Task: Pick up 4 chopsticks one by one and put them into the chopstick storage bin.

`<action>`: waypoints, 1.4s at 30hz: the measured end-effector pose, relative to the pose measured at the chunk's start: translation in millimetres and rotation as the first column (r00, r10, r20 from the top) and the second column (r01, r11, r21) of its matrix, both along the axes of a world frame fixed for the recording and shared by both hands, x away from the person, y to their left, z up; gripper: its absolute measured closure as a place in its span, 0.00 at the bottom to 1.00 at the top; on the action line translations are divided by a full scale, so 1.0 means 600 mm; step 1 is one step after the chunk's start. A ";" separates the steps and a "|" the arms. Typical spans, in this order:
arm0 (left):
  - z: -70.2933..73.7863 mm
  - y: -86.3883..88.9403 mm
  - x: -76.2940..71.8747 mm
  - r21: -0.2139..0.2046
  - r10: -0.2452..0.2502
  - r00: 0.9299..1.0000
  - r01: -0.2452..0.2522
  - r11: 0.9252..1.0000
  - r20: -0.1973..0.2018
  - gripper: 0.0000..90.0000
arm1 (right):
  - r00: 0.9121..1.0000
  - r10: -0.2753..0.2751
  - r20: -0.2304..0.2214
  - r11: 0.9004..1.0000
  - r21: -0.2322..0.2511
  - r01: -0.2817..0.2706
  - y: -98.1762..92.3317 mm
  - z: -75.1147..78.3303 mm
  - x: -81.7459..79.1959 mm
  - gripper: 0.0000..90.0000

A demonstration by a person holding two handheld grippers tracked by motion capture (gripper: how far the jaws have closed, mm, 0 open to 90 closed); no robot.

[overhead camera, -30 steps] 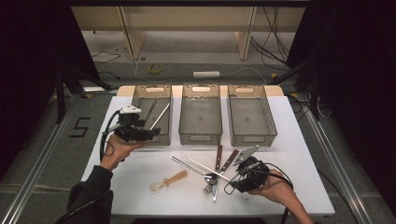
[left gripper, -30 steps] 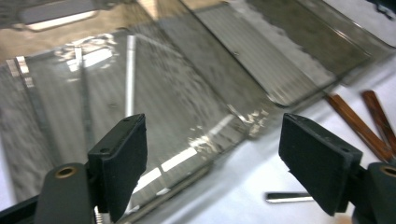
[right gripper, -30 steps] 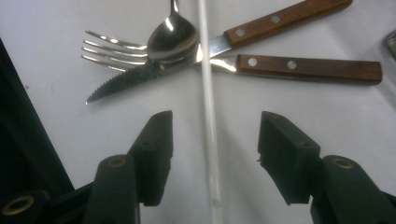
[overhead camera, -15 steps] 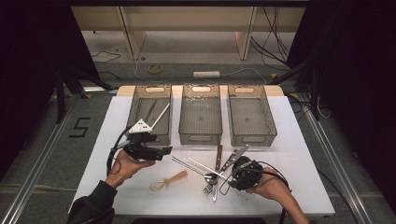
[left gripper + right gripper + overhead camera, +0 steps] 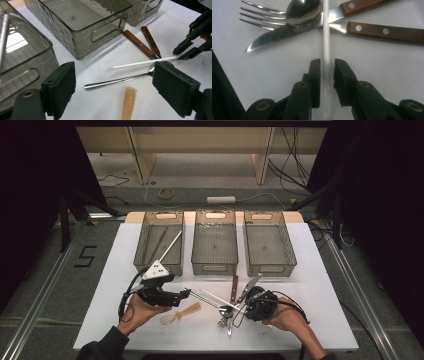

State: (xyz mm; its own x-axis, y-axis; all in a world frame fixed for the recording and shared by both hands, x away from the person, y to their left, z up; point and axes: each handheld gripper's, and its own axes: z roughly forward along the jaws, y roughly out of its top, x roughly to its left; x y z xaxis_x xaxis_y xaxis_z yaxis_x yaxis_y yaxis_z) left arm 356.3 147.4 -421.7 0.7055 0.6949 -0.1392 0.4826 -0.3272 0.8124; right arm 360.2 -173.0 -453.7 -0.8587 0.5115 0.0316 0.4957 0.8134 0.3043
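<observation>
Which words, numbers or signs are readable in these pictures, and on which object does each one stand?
"5": a large dark numeral on the grey floor left of the table.
Raised letters on the tan plastic handle in the left gripper view: too small and blurred to read.
Nothing else readable.

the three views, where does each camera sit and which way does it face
High view: above the person's side, looking forward and down on the white table; both forearms and claws show.
Left gripper view: rides the left claw, jaws wide, facing the steel spoon.
Right gripper view: rides the right claw, looking along the white stick between its closing jaws.
Shared: stick and spoon.
</observation>
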 end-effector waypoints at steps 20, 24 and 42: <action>-0.011 -0.032 -0.022 0.048 -0.068 0.998 0.067 0.997 0.005 0.20 | 0.999 0.030 0.013 0.998 -0.057 -0.029 0.015 -0.006 -0.002 0.95; -0.005 -0.033 -0.024 0.039 -0.074 0.997 0.074 0.997 0.011 0.20 | 0.998 0.058 0.036 0.998 -0.038 -0.057 0.011 0.001 -0.001 0.95; 0.010 -0.072 -0.031 0.144 -0.205 0.979 0.202 0.969 0.010 0.21 | 0.984 0.134 0.113 0.991 -0.005 -0.135 0.027 0.061 -0.018 0.95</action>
State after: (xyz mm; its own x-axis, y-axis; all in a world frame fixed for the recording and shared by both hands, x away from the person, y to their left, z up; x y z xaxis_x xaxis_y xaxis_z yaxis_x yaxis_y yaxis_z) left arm 337.9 104.4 -415.6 0.8362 0.5476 -0.0306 0.3744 -0.5293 0.7613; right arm 349.2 -157.1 -417.1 -0.9178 0.3911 -0.0682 0.3442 0.8696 0.3540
